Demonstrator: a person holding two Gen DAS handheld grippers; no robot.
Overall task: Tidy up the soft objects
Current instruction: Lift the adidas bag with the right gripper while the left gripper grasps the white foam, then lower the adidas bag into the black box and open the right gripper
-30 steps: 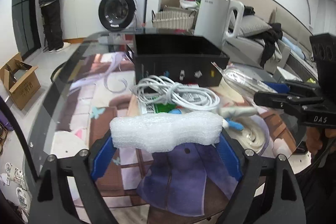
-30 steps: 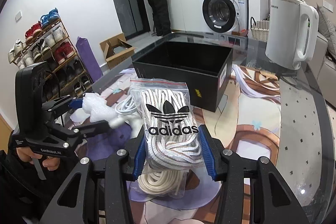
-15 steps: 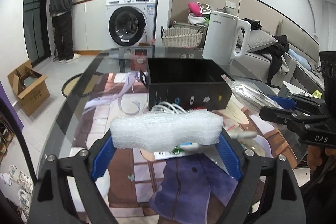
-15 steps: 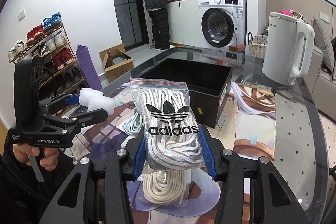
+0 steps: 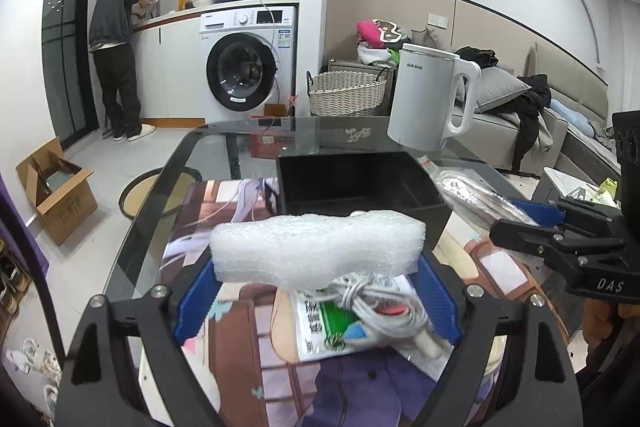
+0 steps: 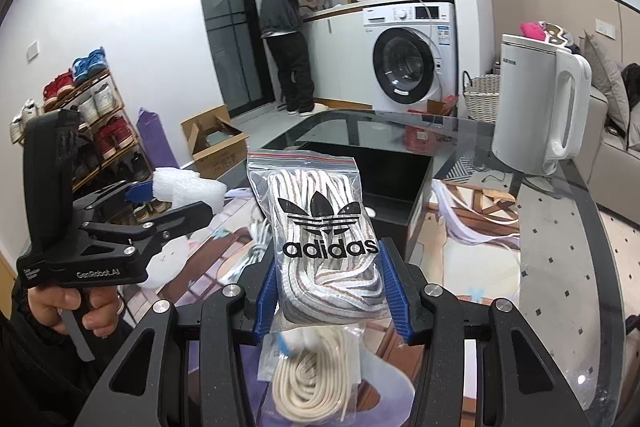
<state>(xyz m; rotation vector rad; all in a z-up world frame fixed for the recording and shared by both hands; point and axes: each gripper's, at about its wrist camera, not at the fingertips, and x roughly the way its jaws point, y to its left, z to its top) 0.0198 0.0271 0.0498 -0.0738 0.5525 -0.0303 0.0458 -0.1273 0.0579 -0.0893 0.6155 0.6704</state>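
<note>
The left claw (image 5: 316,301) grips a white foam wrap (image 5: 316,251) by its ends, jaws spread wide, held above the glass tabletop (image 5: 160,195). The foam hides part of a white cable bundle (image 5: 376,303) lying below it. The right claw (image 6: 330,291), nearly closed, pinches a clear zip bag of laces (image 6: 320,235); the bag's lower end is cut off behind the claw. A black bin (image 6: 400,183) stands beyond, its inside mostly hidden.

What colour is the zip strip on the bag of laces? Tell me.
Red, on the bag of laces; right wrist view.
</note>
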